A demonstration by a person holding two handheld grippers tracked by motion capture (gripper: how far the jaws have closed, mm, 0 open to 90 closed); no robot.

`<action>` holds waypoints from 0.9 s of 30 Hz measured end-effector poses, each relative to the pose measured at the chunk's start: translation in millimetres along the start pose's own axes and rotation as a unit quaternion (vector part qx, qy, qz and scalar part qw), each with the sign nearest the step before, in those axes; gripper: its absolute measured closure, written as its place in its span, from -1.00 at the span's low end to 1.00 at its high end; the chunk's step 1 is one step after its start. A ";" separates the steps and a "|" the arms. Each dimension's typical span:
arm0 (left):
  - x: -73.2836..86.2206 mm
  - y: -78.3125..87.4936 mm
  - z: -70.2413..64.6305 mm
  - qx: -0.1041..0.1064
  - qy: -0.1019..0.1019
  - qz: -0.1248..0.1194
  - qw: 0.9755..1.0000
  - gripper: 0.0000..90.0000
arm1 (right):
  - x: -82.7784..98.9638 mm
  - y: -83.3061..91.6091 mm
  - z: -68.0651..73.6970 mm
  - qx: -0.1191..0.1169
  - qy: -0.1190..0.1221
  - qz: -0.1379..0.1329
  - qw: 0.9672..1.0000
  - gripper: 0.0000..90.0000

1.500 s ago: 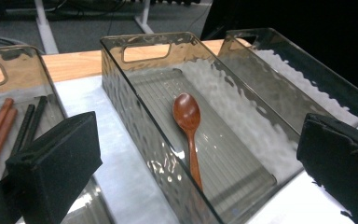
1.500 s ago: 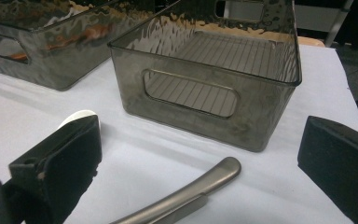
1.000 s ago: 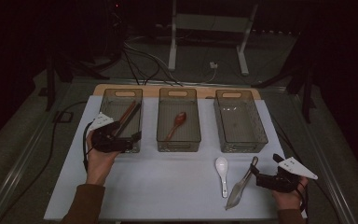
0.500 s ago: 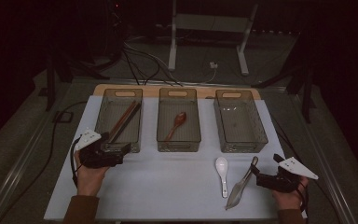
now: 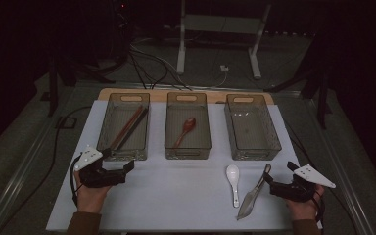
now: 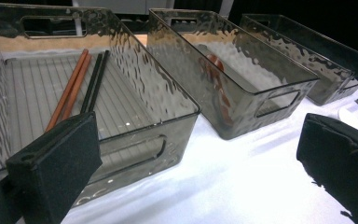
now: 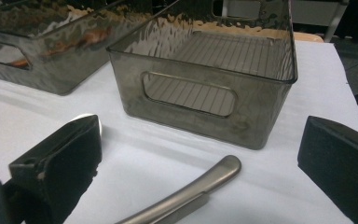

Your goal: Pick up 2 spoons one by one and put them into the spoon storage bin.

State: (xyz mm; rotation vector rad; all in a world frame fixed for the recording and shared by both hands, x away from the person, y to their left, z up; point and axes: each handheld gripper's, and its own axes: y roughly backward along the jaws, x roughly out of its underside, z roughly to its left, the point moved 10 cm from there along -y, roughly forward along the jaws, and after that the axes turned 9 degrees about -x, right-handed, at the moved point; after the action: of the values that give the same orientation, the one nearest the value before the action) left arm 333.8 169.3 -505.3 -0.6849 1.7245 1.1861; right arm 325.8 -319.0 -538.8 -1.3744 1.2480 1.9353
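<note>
Right gripper [image 5: 273, 186], hand-held at the table's near right corner, jaws spread wide and empty, straddling the near end of the metal tongs [image 5: 254, 192]. In the right gripper view, handle of the tongs [image 7: 192, 190] lying flat on the white tabletop [image 5: 176, 196] between the two black pads, touching neither. White spoon [image 5: 233, 177] just beside the tongs on their left, apart from them. Empty right bin [image 5: 252, 126] directly beyond, its handle cutout facing the gripper.

Likely step in hand: closing on the tongs for transfer to the empty bin. Best done by lowering until both pads flank the handle squarely, then closing across the narrow width rather than along the length; a grip nearer the middle judged steadier than one at the tip, against swinging on the lift. Care needed to leave the spoon undisturbed.

Left gripper [image 5: 121, 170], also open and empty, at the near left, just in front of the left bin [image 5: 126, 128] holding chopsticks [image 5: 129, 128]. Middle bin [image 5: 188, 128] holding a red-brown spoon [image 5: 186, 130]. No role judged for the left side beyond staying clear.
</note>
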 end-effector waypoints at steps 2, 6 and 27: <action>0.3 2.6 0.3 -0.001 0.001 -0.003 1.000 -0.98 | -1.4 1.2 0.6 -0.002 -0.007 -0.002 1.000 -1.00; 4.1 4.2 0.4 -0.006 -0.008 0.000 1.000 -0.98 | -4.0 2.7 1.4 -0.008 -0.018 -0.001 1.000 -1.00; 16.3 11.6 6.0 -0.017 -0.005 -0.002 1.000 -0.98 | -36.2 -3.4 43.1 -0.048 -0.008 0.068 0.997 -1.00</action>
State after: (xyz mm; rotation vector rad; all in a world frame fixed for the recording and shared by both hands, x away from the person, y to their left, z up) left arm 319.4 180.1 -515.8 -0.7013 1.6980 1.2162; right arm 321.4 -275.3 -503.4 -1.3484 1.2867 2.1185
